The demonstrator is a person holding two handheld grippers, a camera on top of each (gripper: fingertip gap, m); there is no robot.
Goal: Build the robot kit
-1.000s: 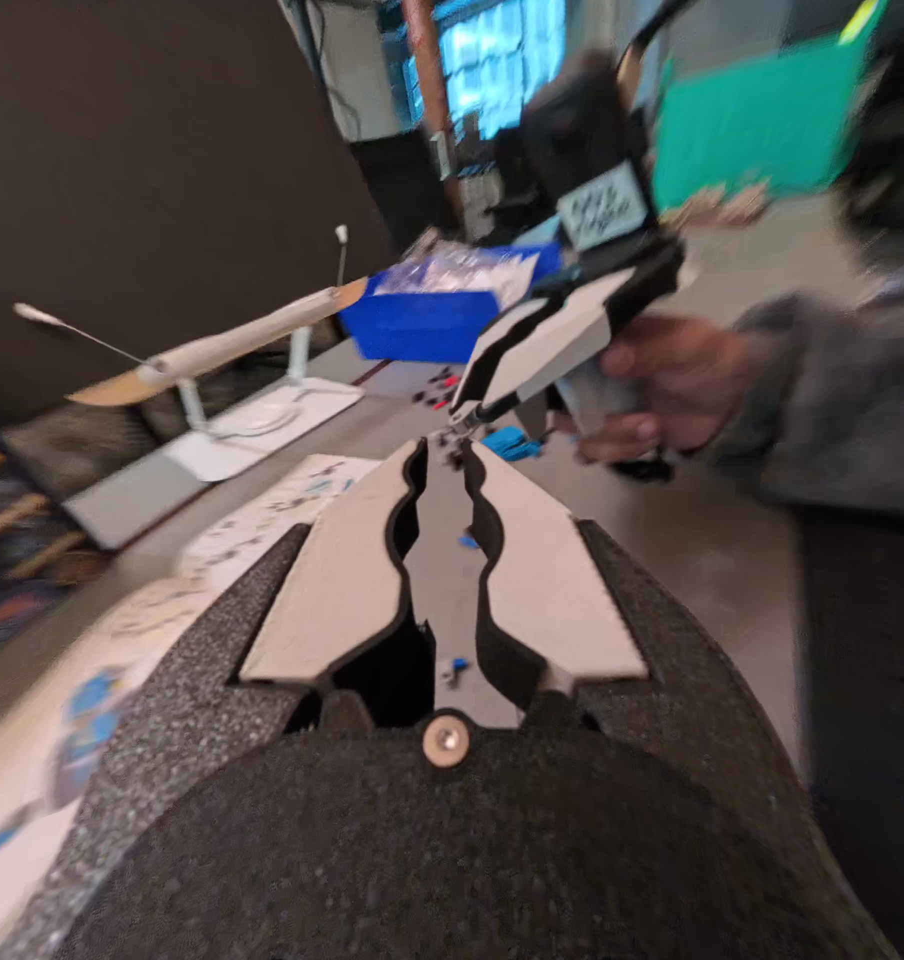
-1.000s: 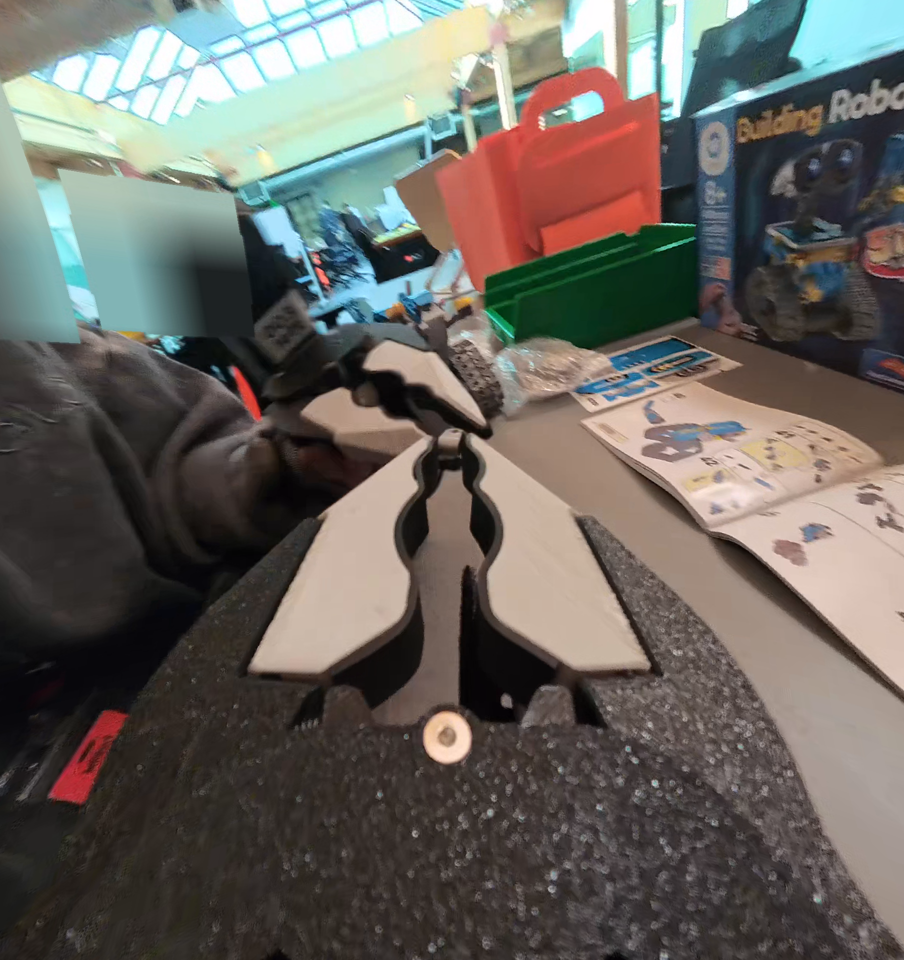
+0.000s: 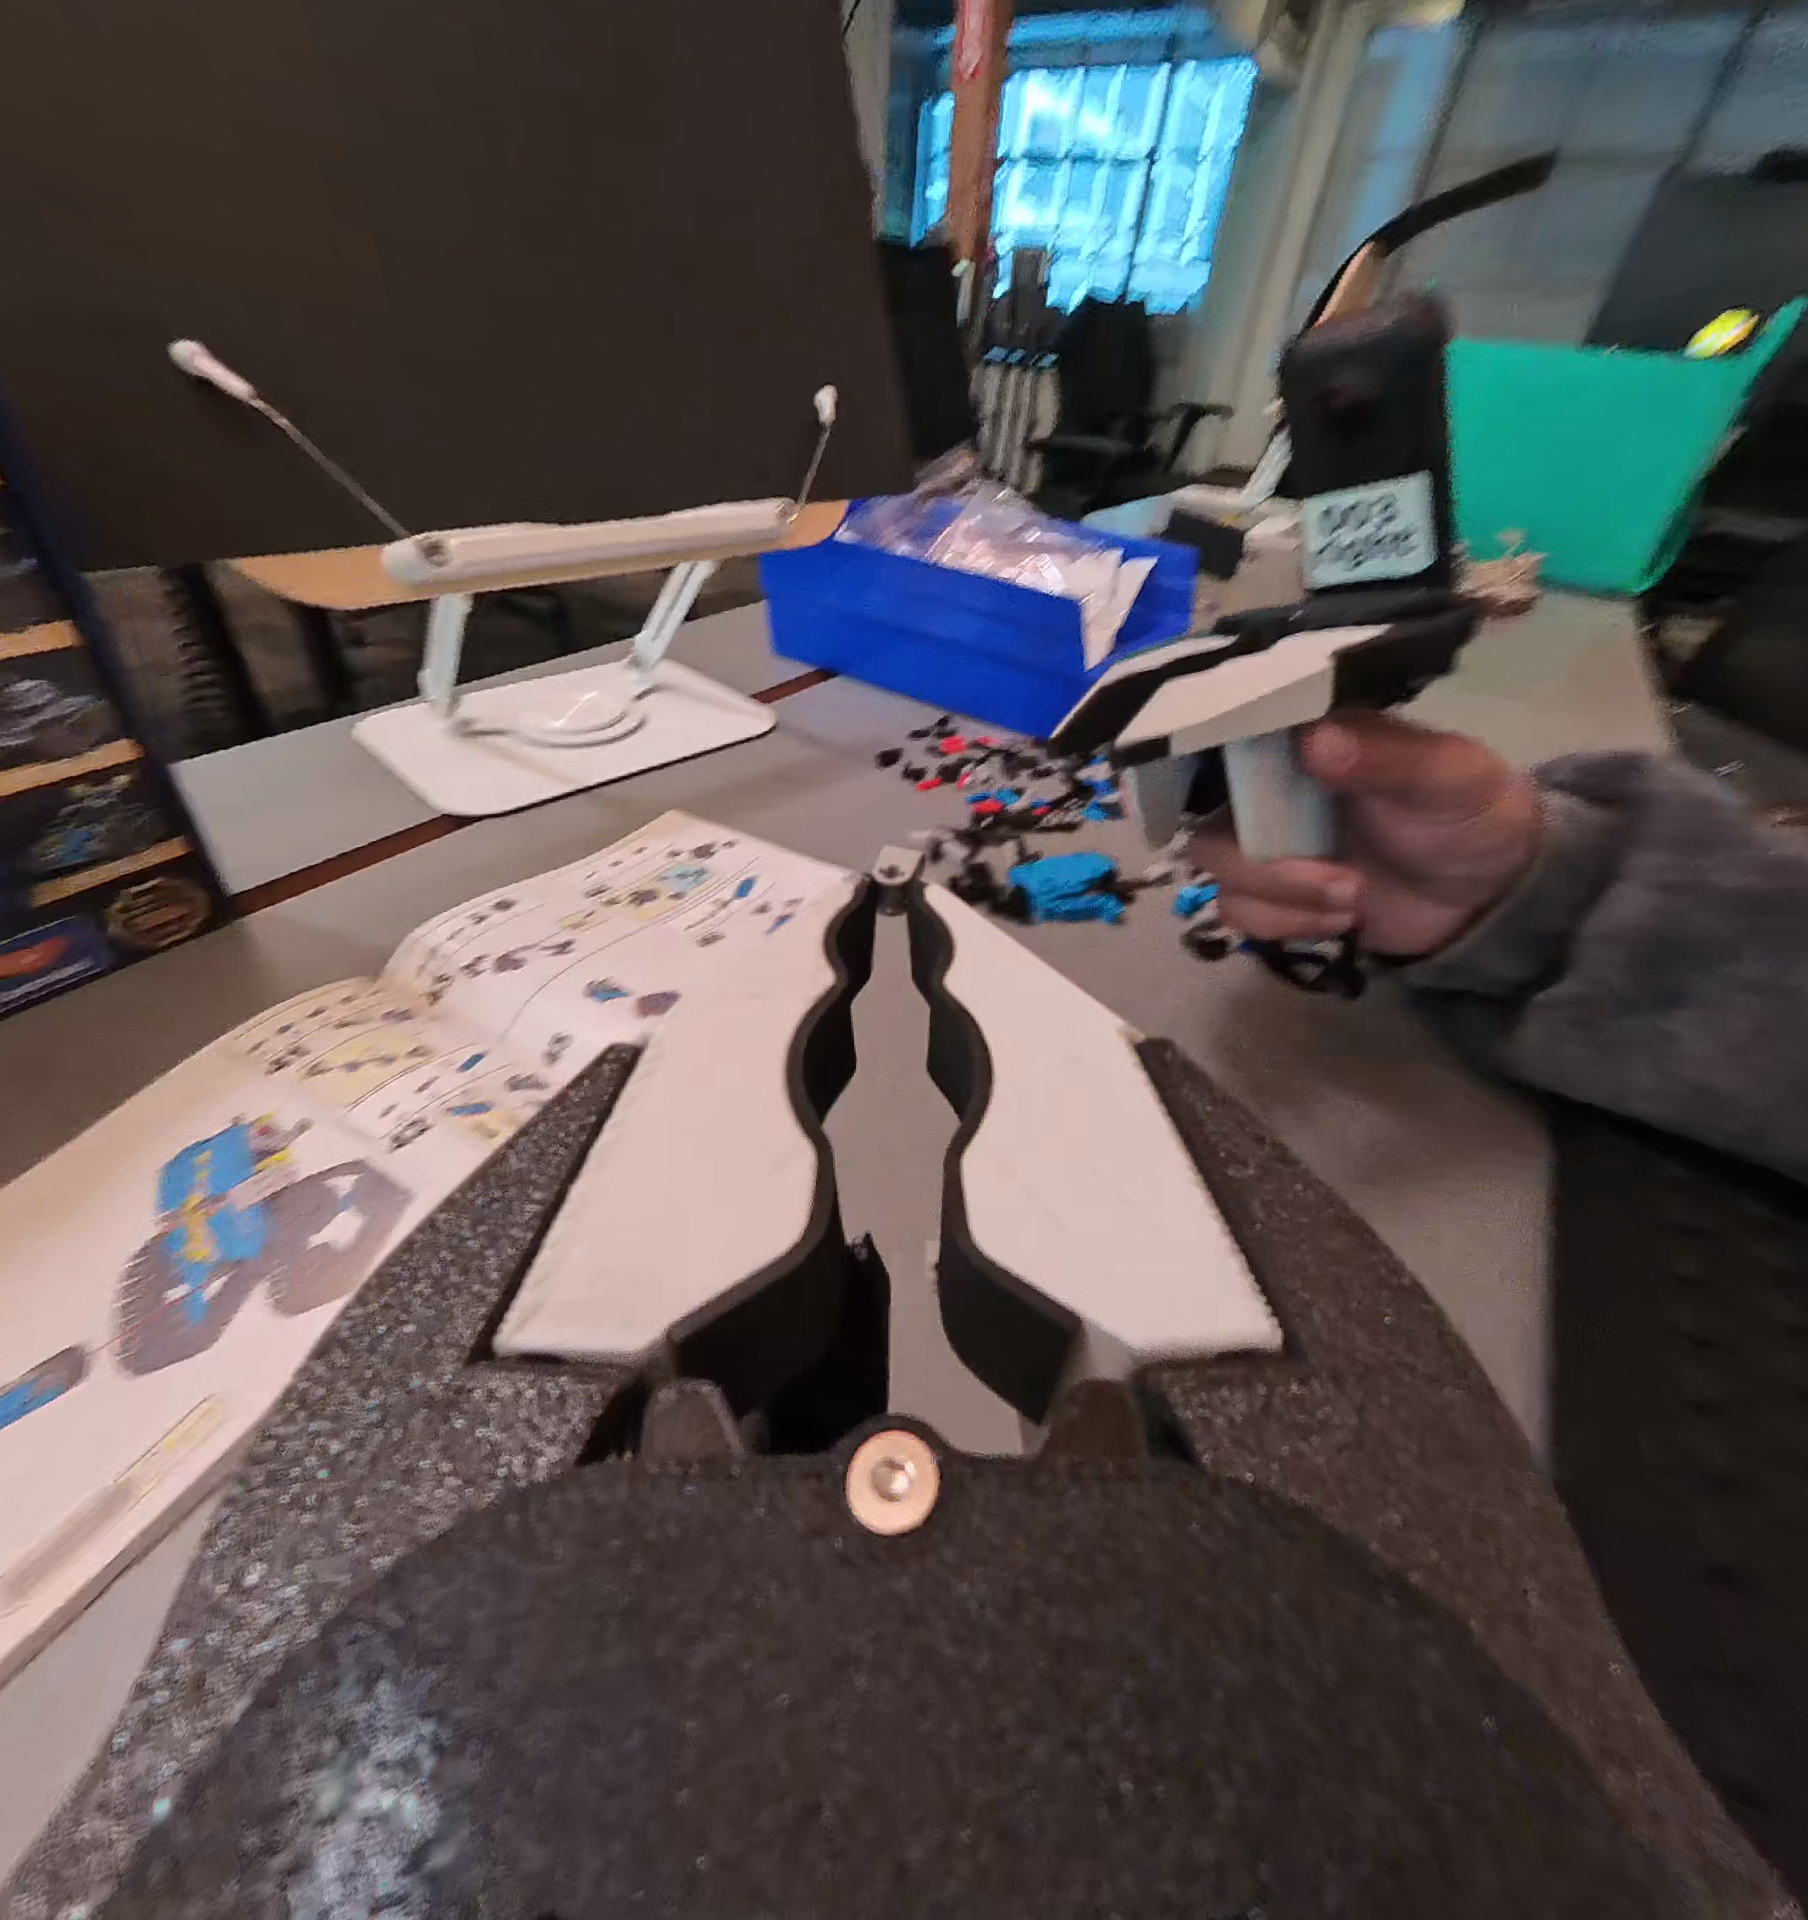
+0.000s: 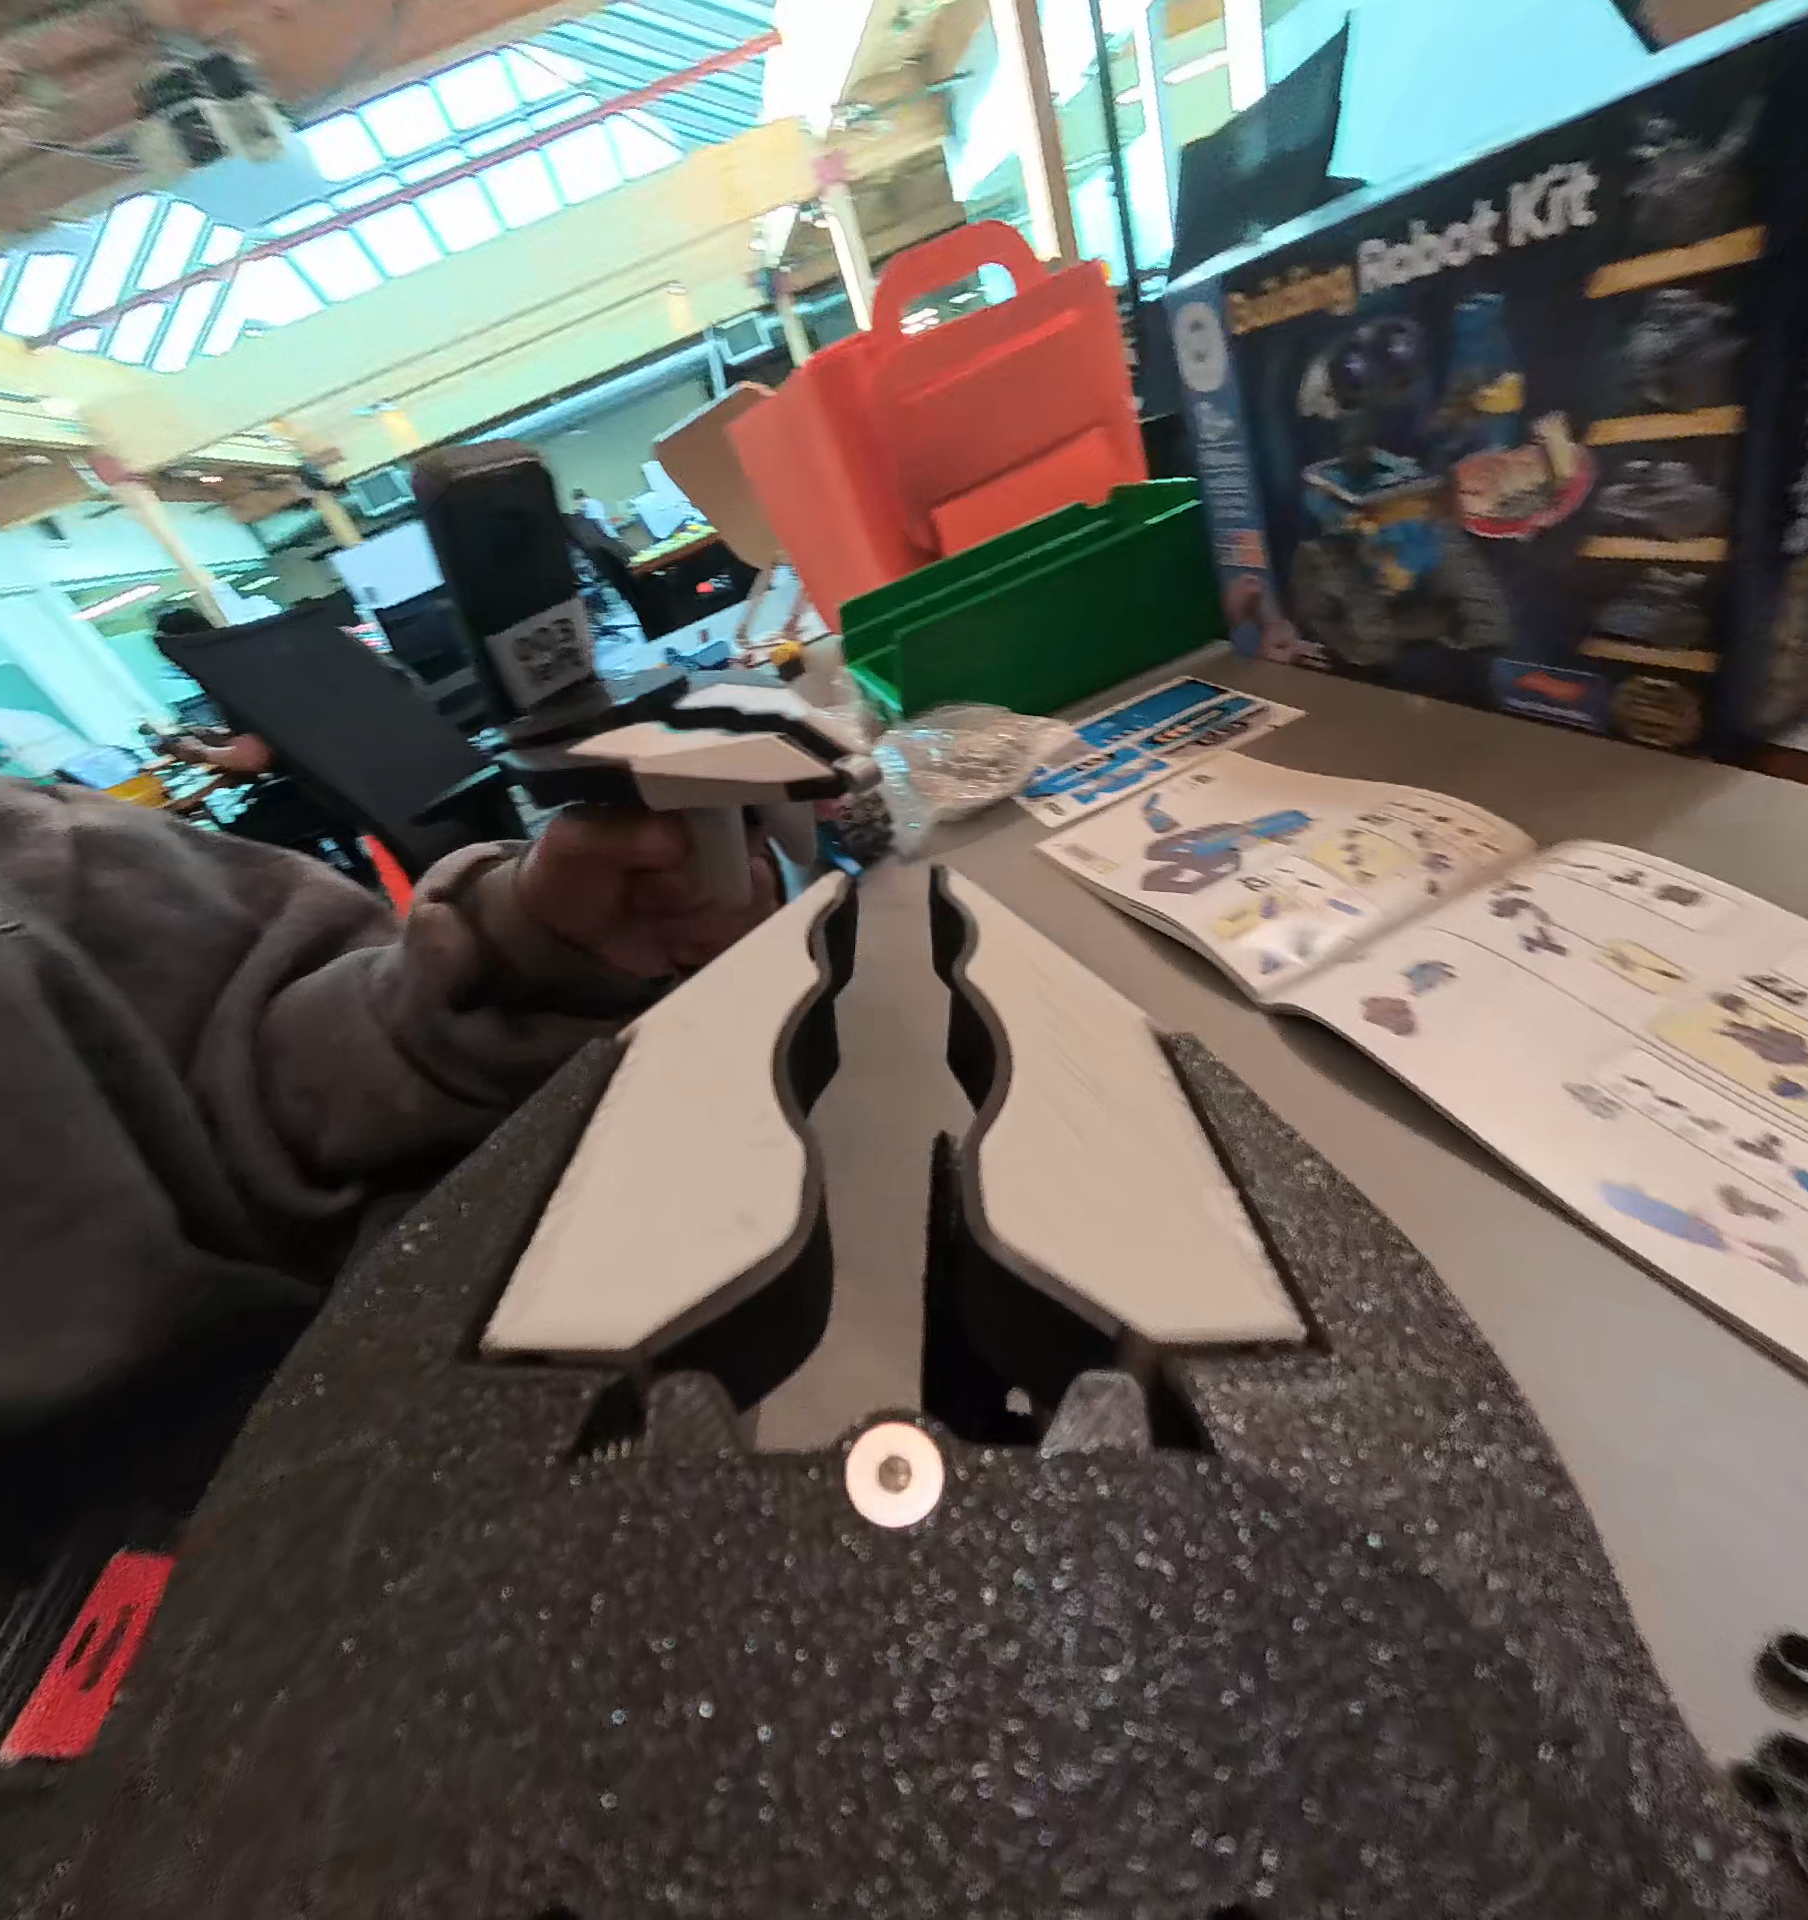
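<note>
My left gripper [image 3: 892, 896] is shut on a small grey part [image 3: 895, 864] pinched at its tips, above the grey table [image 3: 1295, 1091]. It also shows in the right wrist view [image 4: 843, 771], held by a hand in a grey sleeve. My right gripper [image 4: 892, 883] is slightly open with nothing between its fingers. In the left wrist view it [image 3: 1066, 740] hangs to the right of and a little above the left tips, apart from them. A scatter of small black, red and blue parts [image 3: 1014, 810] lies on the table under it.
An open instruction booklet [image 3: 360, 1039] lies on the left. A white stand [image 3: 567, 717] and a blue bin [image 3: 941, 634] stand behind. The right wrist view shows a kit box [image 4: 1502, 416], a green tray [image 4: 1035, 613], an orange bag [image 4: 962, 416] and a plastic bag [image 4: 962, 748]. My right fingertips sit around 7 cm from my left ones.
The two grippers' tips were together at the small part. The right gripper has opened, let go and drawn back; the left still holds the part.
</note>
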